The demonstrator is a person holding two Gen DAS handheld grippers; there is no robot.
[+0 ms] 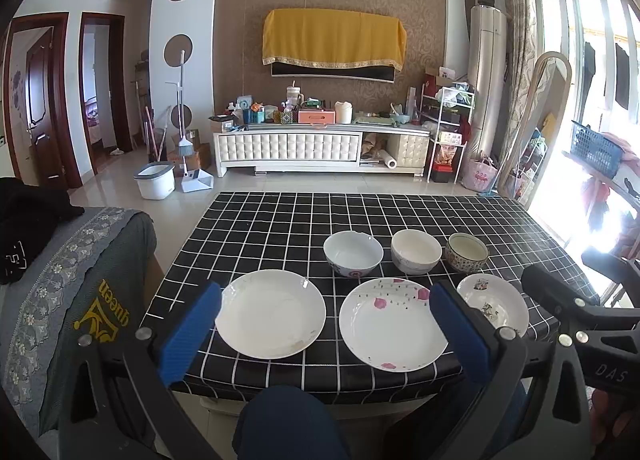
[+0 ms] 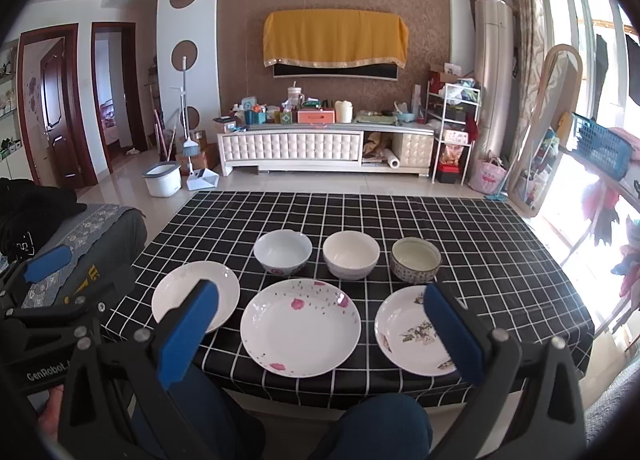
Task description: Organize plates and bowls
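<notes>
Both cameras sit low at the near edge of the desk [image 1: 280,219], each looking forward between the pads of its own tool. The left view sits a bit more to the left. Both show the same desk, dishes and far wall.

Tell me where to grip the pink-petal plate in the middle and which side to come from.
Grip the pink-petal plate by its near rim, coming from the table's front edge with one finger over the lip and one under. It lies flat and shallow, too wide to straddle comfortably, and its near edge sits close to the edge of the checked table. The open right gripper is already lined up with it.
</notes>
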